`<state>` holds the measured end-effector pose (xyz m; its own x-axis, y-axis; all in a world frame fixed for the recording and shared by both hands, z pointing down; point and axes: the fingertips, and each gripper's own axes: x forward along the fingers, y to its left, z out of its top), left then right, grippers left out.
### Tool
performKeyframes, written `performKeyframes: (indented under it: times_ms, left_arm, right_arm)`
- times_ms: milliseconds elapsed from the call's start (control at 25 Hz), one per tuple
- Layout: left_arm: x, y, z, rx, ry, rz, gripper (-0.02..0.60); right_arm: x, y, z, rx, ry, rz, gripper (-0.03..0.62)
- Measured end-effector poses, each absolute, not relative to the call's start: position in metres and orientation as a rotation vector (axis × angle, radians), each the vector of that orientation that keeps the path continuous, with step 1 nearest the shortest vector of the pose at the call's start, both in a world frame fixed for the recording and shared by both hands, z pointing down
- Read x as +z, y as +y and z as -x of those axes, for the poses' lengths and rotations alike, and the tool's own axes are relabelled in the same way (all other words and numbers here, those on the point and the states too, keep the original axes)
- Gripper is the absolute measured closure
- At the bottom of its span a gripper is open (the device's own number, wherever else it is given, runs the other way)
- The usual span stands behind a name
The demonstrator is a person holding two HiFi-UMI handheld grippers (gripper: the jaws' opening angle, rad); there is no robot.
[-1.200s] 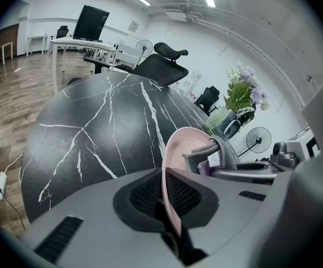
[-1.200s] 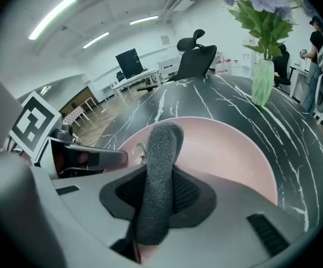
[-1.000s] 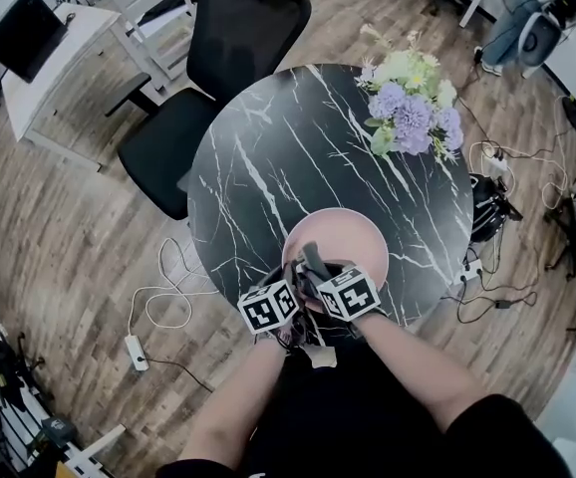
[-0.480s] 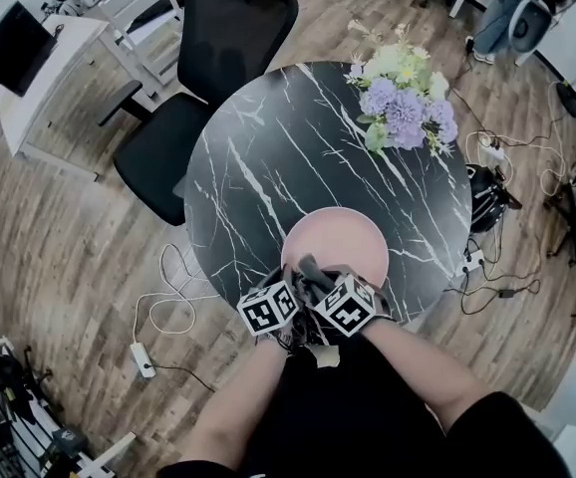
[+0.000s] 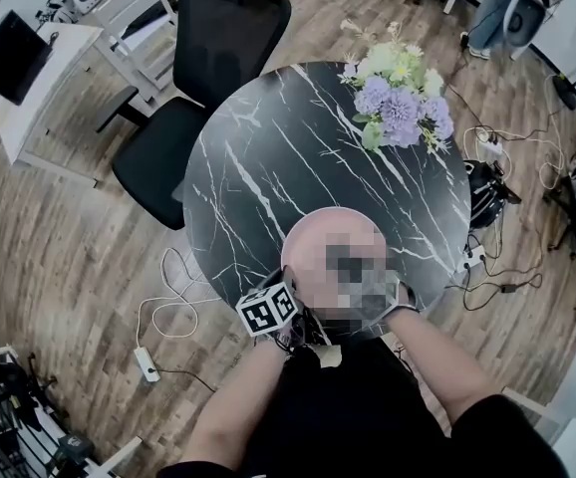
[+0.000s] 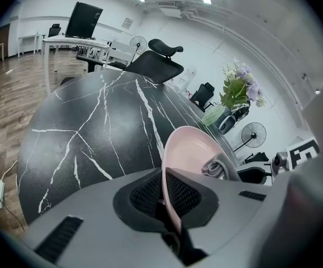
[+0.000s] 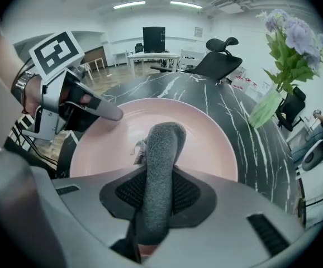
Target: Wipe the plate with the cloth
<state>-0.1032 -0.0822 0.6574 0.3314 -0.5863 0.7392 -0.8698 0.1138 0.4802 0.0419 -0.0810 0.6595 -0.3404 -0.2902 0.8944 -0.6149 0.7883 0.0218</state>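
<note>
A pink plate [image 5: 313, 229] sits at the near edge of the round black marble table [image 5: 268, 157]. My left gripper [image 6: 170, 205] is shut on the plate's near left rim, which runs edge-on between its jaws. My right gripper [image 7: 158, 200] is shut on a rolled grey cloth [image 7: 161, 149]; the free end of the cloth rests on the inside of the plate [image 7: 206, 133]. The left gripper [image 7: 89, 105] shows at the plate's left rim in the right gripper view. The cloth [image 6: 217, 166] also shows in the left gripper view. A blurred patch hides the right gripper in the head view.
A bunch of purple and white flowers [image 5: 398, 98] lies at the table's far right. A black office chair [image 5: 208, 58] stands behind the table. Cables and a power strip [image 5: 146, 364] lie on the wooden floor to the left. A white desk [image 5: 29, 78] stands far left.
My right gripper has slid to the right along the plate's near side and rolled, carrying the cloth. The left gripper keeps its hold on the rim in the same place.
</note>
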Motion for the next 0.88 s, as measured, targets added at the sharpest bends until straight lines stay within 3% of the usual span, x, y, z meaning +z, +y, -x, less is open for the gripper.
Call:
performKeyframes:
  times_ms: [440,880]
  left_arm:
    - [0.659,-0.082,0.104,0.362,-1.356,-1.586,0.552]
    - [0.658,-0.083,0.103,0.349,-1.362,-1.576,0.552]
  right_arm:
    - [0.663,-0.125,-0.082,0.091,-1.765,-0.735,0.487]
    - [0.655,-0.148,-0.089,0.277,-1.798,-0.941,0.487]
